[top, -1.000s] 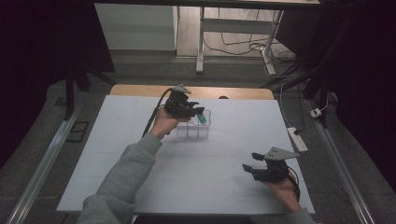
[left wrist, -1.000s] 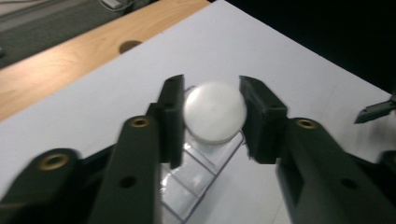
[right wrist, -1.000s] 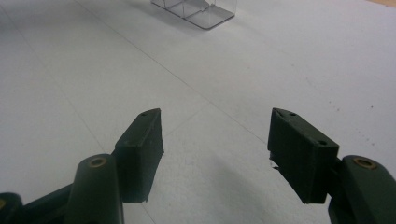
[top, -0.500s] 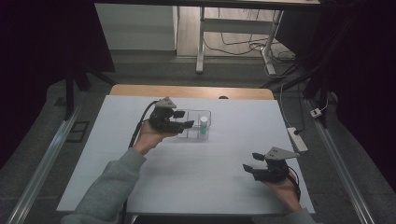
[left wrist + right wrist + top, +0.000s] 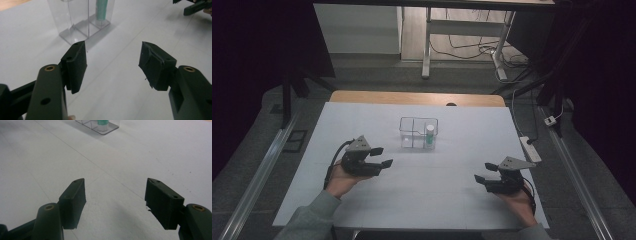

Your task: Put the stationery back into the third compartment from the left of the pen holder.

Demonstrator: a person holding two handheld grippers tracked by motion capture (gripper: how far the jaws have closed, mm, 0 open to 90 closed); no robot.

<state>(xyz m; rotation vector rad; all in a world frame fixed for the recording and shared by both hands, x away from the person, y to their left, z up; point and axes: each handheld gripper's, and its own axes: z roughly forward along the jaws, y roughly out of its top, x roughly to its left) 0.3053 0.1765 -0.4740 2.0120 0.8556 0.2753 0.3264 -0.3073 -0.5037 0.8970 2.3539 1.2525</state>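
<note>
Jaws of the left gripper (image 5: 381,157) stood apart with nothing between them, and the earlier frames show they had just been opening after drawing back from the rack. In the high view this gripper sat at about eight o'clock from the clear plastic four-compartment rack (image 5: 418,133), near it but not touching, held in the person's left hand (image 5: 343,181) above the white surface (image 5: 427,200). In the left gripper view the two black pads (image 5: 76,65) framed bare surface, and the rack stood beyond them toward eleven o'clock.

Inside the rack stood a small tube with a green body and a white cap (image 5: 429,136), upright in the near right compartment as the high view showed it. The other compartments looked vacant, though a pale spot in the near left one was too small to tell. In the left gripper view the tube (image 5: 102,8) appeared as a green column behind the clear walls.

Jaws of the right gripper (image 5: 482,178) were also apart, having widened slightly, with only bare surface between the pads (image 5: 74,201). That gripper lay at about four o'clock from the rack, well apart from it, in the person's right hand (image 5: 518,201). From the right gripper view the rack (image 5: 98,125) sat far off near twelve o'clock.
</note>
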